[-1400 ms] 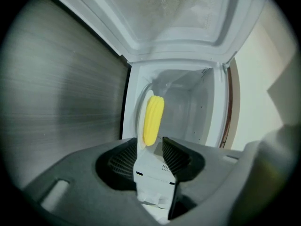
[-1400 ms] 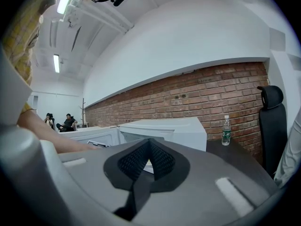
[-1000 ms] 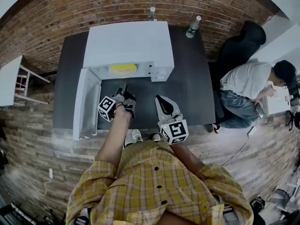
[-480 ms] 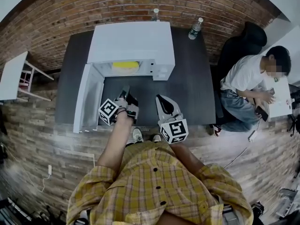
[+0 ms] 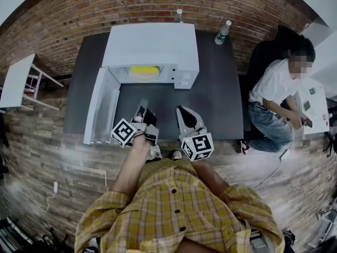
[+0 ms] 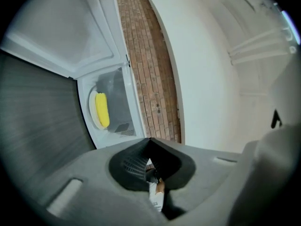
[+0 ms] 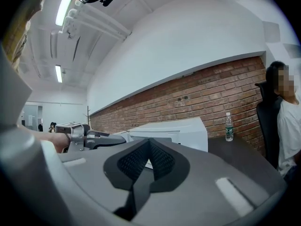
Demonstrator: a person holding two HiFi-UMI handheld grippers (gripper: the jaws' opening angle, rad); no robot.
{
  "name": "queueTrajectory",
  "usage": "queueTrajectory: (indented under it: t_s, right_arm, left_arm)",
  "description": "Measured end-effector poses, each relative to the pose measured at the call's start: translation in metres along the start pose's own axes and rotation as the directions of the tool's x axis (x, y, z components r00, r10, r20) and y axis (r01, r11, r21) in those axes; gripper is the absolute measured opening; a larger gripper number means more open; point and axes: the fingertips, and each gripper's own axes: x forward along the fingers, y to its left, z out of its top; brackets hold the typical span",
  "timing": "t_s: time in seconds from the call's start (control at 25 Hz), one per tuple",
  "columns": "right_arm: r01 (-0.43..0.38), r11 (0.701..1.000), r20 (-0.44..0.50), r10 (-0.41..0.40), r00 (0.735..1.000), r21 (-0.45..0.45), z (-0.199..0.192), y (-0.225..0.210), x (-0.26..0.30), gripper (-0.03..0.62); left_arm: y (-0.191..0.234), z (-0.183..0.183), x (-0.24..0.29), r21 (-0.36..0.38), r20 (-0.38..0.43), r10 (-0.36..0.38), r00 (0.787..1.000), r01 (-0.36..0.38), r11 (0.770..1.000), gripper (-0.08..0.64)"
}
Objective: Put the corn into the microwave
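The corn [image 5: 144,70] is lying inside the microwave [image 5: 152,44], so the placing looks done. Its door [image 5: 102,107] is standing open, probably awaiting closing. In front of it, the left tool [image 5: 142,106] and right tool [image 5: 182,111] are hovering clenched, empty.

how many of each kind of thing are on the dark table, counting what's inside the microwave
White box-shaped microwave, door open: 1
Yellow corn cob, inside the microwave: 1
Clear plastic water bottles, at the back edge: 2
Total: 4
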Motion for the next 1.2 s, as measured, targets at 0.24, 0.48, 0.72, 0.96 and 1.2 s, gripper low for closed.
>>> queueTrajectory:
  t_s: [0.24,0.48,0.72,0.96,1.2]
  right_arm:
    - [-0.009,1.0,0.008,0.009,1.0,0.013,0.004,0.005,-0.003,0.003]
    - [-0.018,0.999,0.011,0.018,1.0,0.028,0.005,0.01,-0.004,0.003]
    - [-0.027,0.999,0.012,0.026,1.0,0.02,0.007,0.011,-0.001,0.003]
    - [-0.038,0.999,0.017,0.038,0.999,0.014,0.009,0.014,0.0,0.002]
    - [-0.045,0.999,0.021,0.044,0.999,0.011,0.011,0.014,0.0,0.002]
  left_arm:
    - [-0.017,-0.007,-0.018,0.37,-0.074,0.056,0.996,-0.024,0.929,-0.003]
    - [-0.037,-0.014,-0.027,0.608,-0.102,0.083,0.991,-0.004,0.794,-0.003]
    - [-0.046,-0.028,-0.03,0.793,-0.131,0.146,0.981,0.015,0.609,-0.003]
    - [-0.053,-0.029,-0.035,0.888,-0.101,0.175,0.979,0.009,0.459,-0.003]
    - [-0.054,-0.032,-0.037,0.932,-0.085,0.194,0.977,0.008,0.363,-0.003]
